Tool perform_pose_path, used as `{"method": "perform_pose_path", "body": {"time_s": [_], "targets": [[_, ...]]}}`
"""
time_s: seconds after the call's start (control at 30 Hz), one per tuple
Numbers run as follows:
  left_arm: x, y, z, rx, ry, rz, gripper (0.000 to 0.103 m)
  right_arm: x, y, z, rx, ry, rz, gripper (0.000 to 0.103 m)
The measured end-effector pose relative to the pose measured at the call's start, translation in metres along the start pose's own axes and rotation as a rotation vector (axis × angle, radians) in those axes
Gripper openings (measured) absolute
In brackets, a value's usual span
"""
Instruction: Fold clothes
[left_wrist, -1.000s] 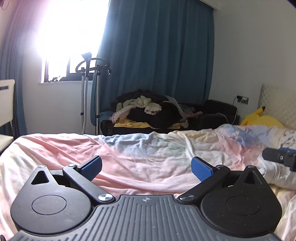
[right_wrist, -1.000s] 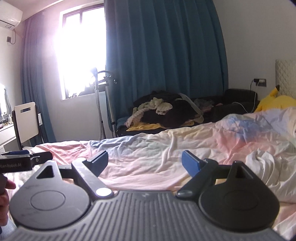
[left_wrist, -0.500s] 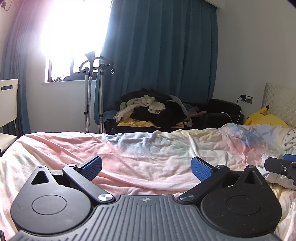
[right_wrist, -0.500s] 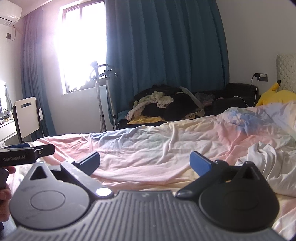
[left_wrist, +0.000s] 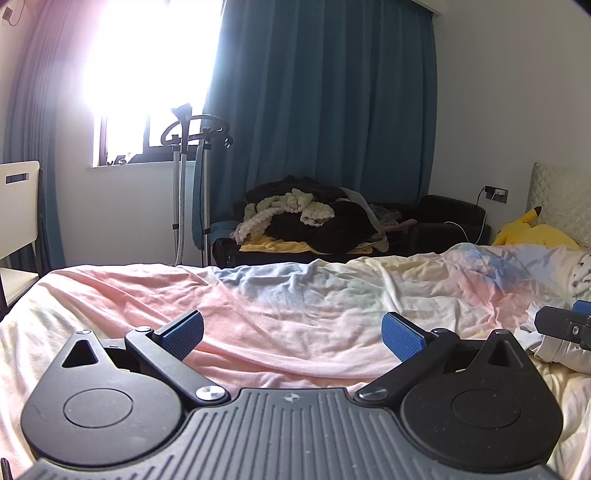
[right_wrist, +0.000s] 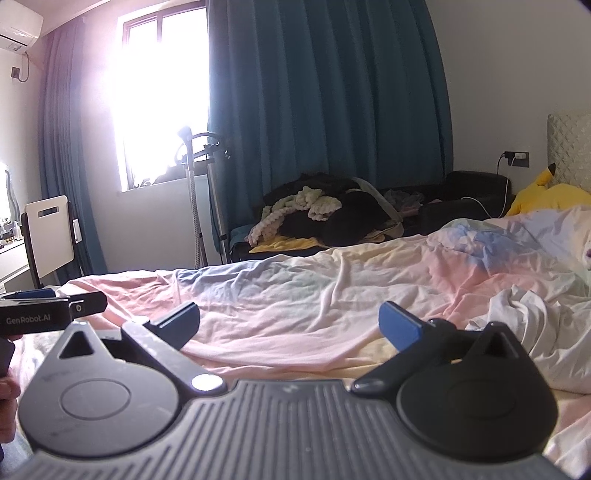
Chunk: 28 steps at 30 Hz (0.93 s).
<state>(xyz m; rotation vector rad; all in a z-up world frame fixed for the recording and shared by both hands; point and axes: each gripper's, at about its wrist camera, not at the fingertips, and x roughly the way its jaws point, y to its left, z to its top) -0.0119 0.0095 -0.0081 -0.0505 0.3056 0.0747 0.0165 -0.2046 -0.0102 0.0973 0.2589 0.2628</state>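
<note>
While both handheld claws hover low over a bed covered by a rumpled pastel sheet (left_wrist: 295, 314) in pink, yellow and pale blue, the only loose piece of clothing within reach, a crumpled white cloth garment (right_wrist: 532, 321), lies on the sheet toward three o'clock. From the right gripper (right_wrist: 290, 325) the garment sits just past its right blue-padded finger, at about two o'clock, close by. From the left gripper (left_wrist: 293, 334) the same white garment (left_wrist: 554, 343) shows only at the far three o'clock edge, partly hidden behind the right claw's black finger. The right hand is therefore judged the nearer one for a first pinch. The garment is bunched, so no clear long axis can be told. Both claws are held level, pointing across the bed toward a dark blue curtain (left_wrist: 321, 110) at twelve o'clock, with jaws spread wide and nothing between the pads. A heap of dark and cream clothes (right_wrist: 325, 218) rests on a low black bench well beyond the bed.
</note>
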Motion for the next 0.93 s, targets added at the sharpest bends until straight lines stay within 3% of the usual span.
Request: {"method": "perform_pose_path", "body": {"time_s": [0.93], "targets": [[0.0001, 0.0003, -0.0025, 0.005, 0.006, 0.000, 0.103, -0.0058, 0.0058, -0.0021, -0.015, 0.004, -0.030, 0.103]]}}
